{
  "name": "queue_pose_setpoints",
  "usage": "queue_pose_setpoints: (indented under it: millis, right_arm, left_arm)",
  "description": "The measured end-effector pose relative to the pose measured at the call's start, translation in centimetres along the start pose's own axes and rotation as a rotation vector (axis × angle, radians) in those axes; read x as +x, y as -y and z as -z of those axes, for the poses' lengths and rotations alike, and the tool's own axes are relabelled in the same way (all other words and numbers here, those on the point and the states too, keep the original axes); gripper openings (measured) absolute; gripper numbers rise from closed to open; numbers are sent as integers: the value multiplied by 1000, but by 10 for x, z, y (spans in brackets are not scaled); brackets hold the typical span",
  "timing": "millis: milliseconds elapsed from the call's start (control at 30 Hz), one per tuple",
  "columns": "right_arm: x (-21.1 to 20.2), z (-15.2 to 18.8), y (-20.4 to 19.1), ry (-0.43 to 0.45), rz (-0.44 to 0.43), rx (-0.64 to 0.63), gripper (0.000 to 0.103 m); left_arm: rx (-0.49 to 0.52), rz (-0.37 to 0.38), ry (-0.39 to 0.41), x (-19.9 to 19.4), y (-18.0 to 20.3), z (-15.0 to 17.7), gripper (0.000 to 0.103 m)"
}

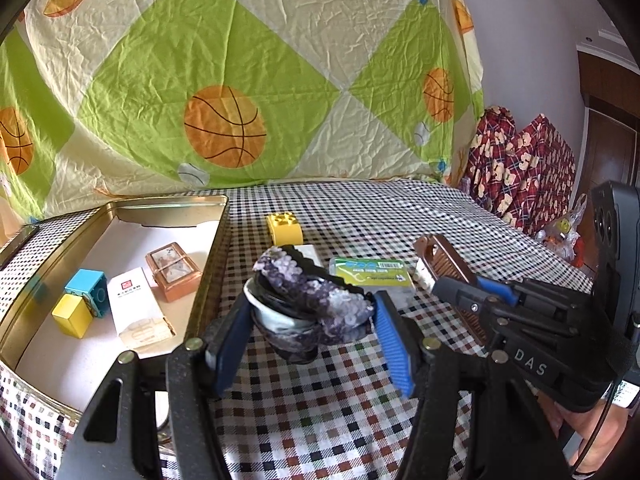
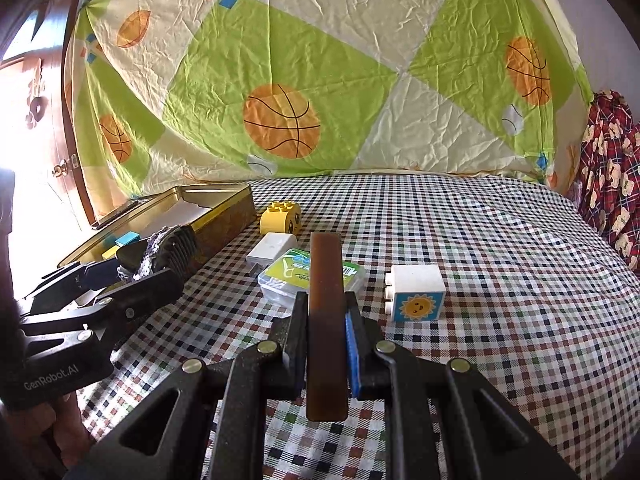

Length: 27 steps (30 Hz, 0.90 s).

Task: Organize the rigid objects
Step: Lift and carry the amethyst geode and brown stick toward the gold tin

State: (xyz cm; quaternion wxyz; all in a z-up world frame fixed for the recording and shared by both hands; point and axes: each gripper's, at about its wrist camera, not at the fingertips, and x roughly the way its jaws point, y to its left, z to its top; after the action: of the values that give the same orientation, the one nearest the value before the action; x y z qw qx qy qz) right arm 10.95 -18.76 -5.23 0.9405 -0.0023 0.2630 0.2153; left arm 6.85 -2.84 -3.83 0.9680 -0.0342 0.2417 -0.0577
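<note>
Both tongs are loaded above the checked surface, each gripping one object.

The left tongs (image 1: 308,320) clench a small white cup draped with a purple sequined piece (image 1: 316,296), lifted just right of the gold tin tray (image 1: 120,204), while the right tongs (image 2: 326,344) squeeze a flat brown slab (image 2: 326,320) edge-on, jaws tight against its sides! Inside the tray sit a blue block (image 1: 88,286), a yellow block (image 1: 72,314), a white carton (image 1: 138,308) and a copper-coloured case (image 1: 174,270). On the surface (image 2: 480,240) beyond the slab lie a clear green-labelled box (image 2: 308,276), a white charger (image 2: 272,250) and a yellow studded brick (image 2: 280,216) near the tray; a white sun-face block (image 2: 416,292) stands apart to the right. A basketball-print sheet (image 2: 320,80) hangs behind.
</note>
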Motion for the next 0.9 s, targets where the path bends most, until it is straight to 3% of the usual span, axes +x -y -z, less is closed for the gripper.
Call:
queue_pose_setpoints:
  millis: [900]
  right_arm:
    - [-16, 3, -6, 91, 23, -22, 17]
  left_arm:
    - [0, -31, 137, -25, 1, 5, 60]
